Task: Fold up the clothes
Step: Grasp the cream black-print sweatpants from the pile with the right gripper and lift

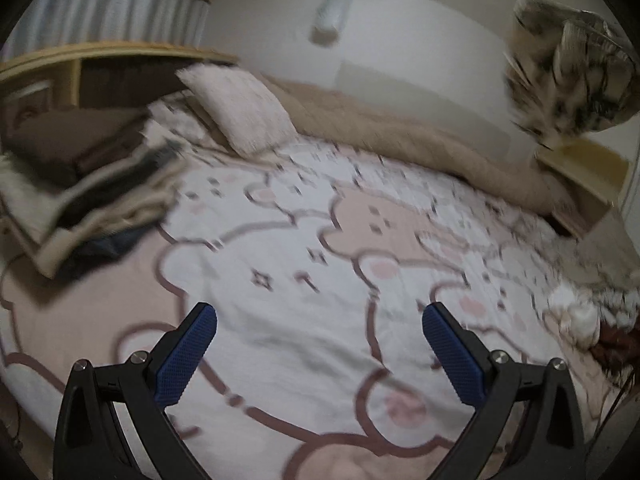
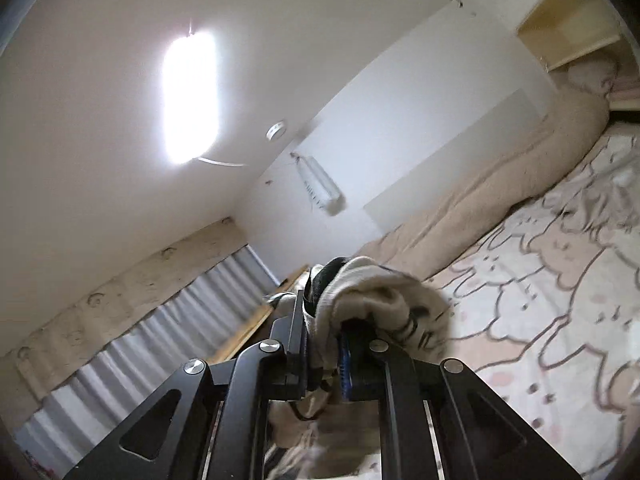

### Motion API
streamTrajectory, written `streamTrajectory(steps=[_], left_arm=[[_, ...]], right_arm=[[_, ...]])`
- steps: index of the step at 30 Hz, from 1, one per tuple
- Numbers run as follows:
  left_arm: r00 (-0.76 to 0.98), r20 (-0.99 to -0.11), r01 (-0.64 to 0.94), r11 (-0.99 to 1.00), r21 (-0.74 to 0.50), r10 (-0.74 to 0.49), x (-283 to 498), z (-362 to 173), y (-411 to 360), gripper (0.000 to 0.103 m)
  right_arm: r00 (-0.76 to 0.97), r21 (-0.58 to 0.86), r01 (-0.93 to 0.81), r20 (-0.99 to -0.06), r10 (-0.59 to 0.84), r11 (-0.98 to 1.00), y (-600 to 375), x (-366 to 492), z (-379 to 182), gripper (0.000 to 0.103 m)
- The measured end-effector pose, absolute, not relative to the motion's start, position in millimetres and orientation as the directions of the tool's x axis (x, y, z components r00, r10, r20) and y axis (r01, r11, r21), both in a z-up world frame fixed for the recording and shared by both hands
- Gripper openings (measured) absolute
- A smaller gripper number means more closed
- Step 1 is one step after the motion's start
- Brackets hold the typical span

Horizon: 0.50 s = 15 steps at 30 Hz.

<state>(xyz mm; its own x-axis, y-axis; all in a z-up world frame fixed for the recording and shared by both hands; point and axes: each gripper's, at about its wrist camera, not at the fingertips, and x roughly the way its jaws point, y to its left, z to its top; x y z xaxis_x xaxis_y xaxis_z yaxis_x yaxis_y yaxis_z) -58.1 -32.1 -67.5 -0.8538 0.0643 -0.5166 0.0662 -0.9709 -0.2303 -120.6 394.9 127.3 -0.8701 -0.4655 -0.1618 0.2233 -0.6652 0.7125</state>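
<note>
My left gripper is open and empty, its blue pads spread wide above the bear-print bedsheet. My right gripper is tilted up toward the ceiling and is shut on a cream garment with black markings, which bunches over its fingers and hangs below. The same garment shows blurred, raised in the air at the upper right of the left wrist view. A stack of folded clothes, brown, cream and dark, lies on the bed at the left.
A pale pillow and a rolled beige duvet lie along the wall at the back of the bed. A wooden shelf and a curtain are at the far left. A small white item lies at the bed's right edge.
</note>
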Motion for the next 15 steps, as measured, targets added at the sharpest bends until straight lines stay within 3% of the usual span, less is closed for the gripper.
streamTrajectory(steps=[3, 8, 10, 11, 12, 15], left_arm=[[-0.863, -0.503, 0.091, -0.968, -0.233, 0.04, -53, -62, -45, 0.103], [-0.838, -0.543, 0.102, -0.962, -0.254, 0.055, -55, -75, -51, 0.103], [-0.823, -0.562, 0.074, -0.964, -0.253, 0.084, -59, -83, -40, 0.103], [-0.817, -0.568, 0.06, -0.966, -0.251, 0.097, -61, -86, -35, 0.103], [-0.807, -0.579, 0.038, -0.969, -0.245, 0.115, -63, -91, -27, 0.103], [-0.764, -0.619, -0.036, -0.97, -0.241, 0.182, -71, -108, 2, 0.103]], right_arm=[[-0.844, 0.728, 0.214, -0.198, -0.499, -0.652, 364, -130, 112, 0.013], [-0.679, 0.675, -0.149, -0.601, -0.421, -0.722, 368, -164, -40, 0.016], [-0.584, 0.591, -0.283, -0.731, -0.353, -0.755, 377, -168, -96, 0.044], [-0.576, 0.538, -0.302, -0.761, -0.298, -0.787, 380, -159, -110, 0.077], [-0.585, 0.494, -0.303, -0.772, -0.251, -0.815, 382, -150, -116, 0.092], [-0.637, 0.404, -0.248, -0.753, -0.166, -0.881, 375, -125, -113, 0.092]])
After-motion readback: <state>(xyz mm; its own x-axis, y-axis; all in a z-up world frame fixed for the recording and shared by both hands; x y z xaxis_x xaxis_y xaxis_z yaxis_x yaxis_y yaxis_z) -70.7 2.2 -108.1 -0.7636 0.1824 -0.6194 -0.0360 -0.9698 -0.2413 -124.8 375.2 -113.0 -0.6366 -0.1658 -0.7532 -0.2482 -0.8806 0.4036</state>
